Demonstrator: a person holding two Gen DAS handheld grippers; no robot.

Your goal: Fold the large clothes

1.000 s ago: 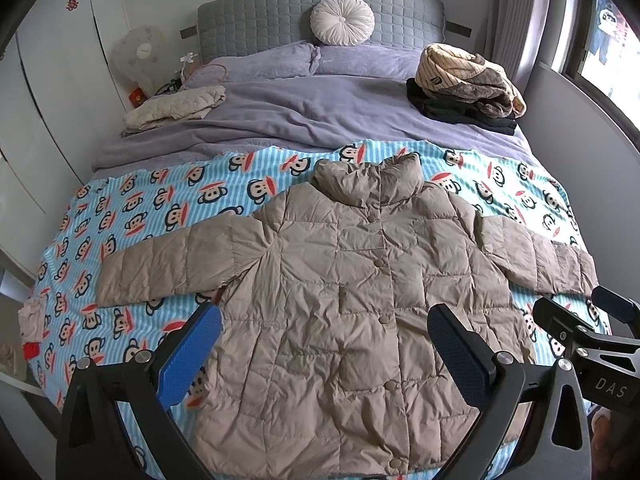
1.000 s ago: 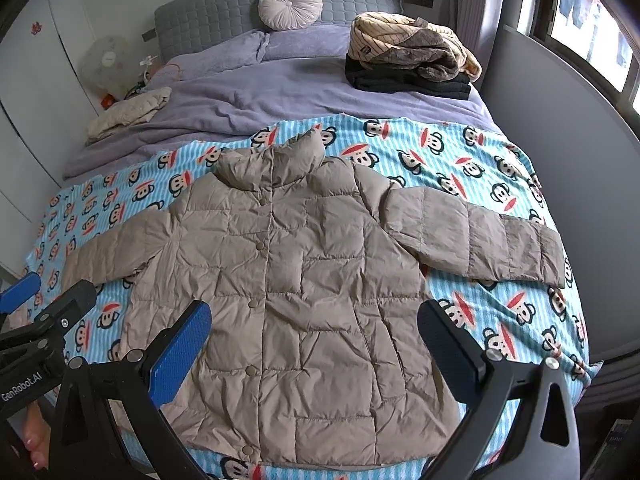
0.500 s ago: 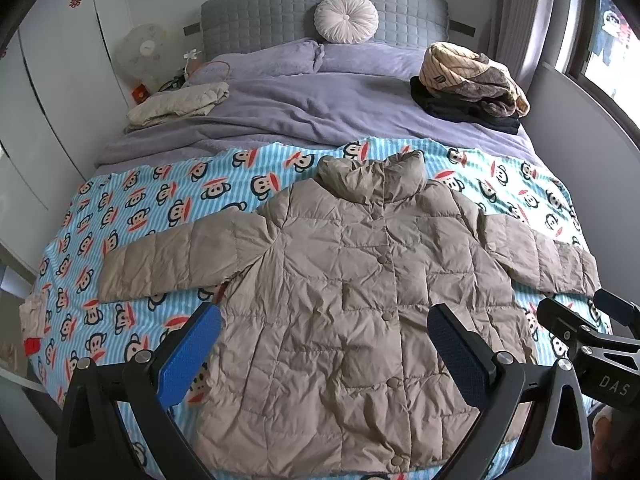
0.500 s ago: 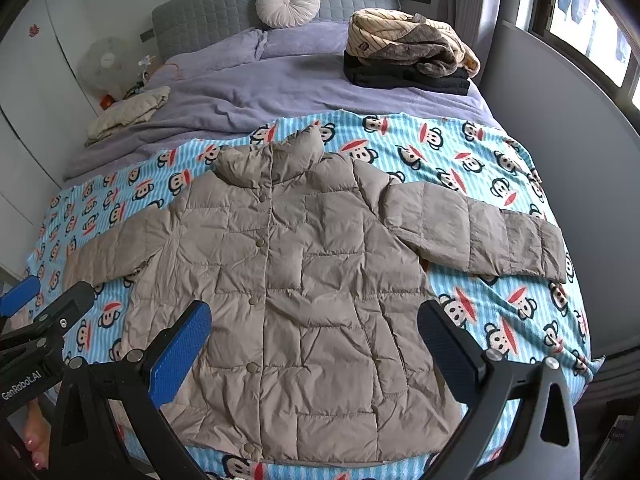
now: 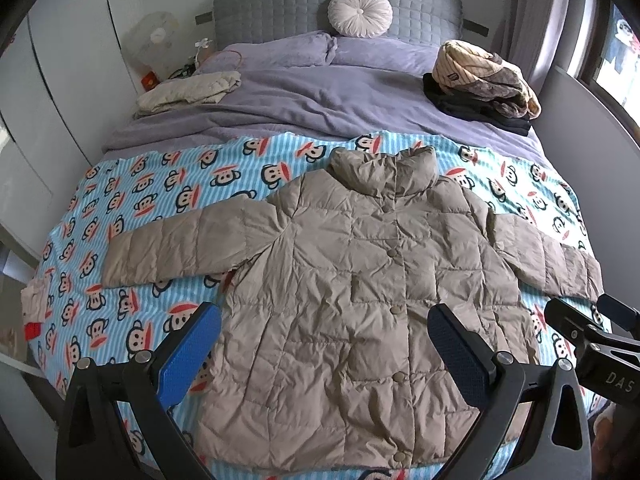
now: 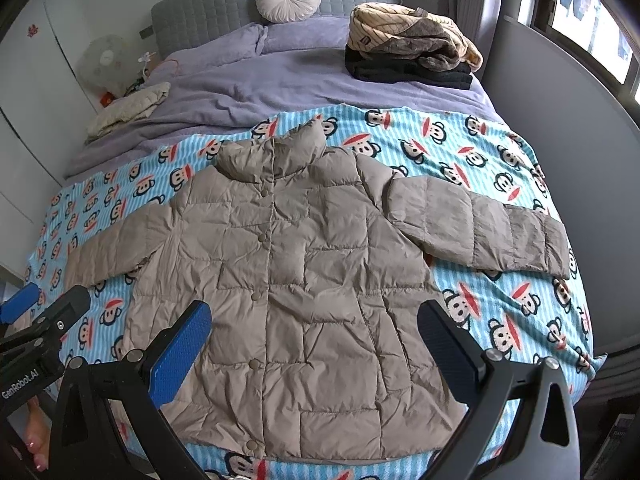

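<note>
A bedroom fills both views: a bed with a grey quilted headboard [image 5: 340, 4], a round pale cushion [image 5: 359, 11] against it, and a lilac duvet [image 5: 304, 108] over the far half. The near half is covered by a blue striped blanket with cartoon monkey faces [image 5: 160, 200]. On that blanket lies the beige puffer jacket [image 5: 360, 300], front side up, snapped shut down the middle, collar toward the headboard and both sleeves spread out to the sides. At the far right of the duvet sits a stack of folded clothes [image 6: 412, 52], dark below and tan on top; a cream garment [image 5: 192, 90] lies at the far left edge, beside a white fan [image 5: 156, 40]. The left gripper [image 5: 324, 356] hangs above the jacket's hem, jaws wide apart and holding nothing. The right gripper [image 6: 314, 350] hangs likewise over the lower jacket, spread wide and empty, its blue pads [image 6: 180, 356] clear of the fabric.
</note>
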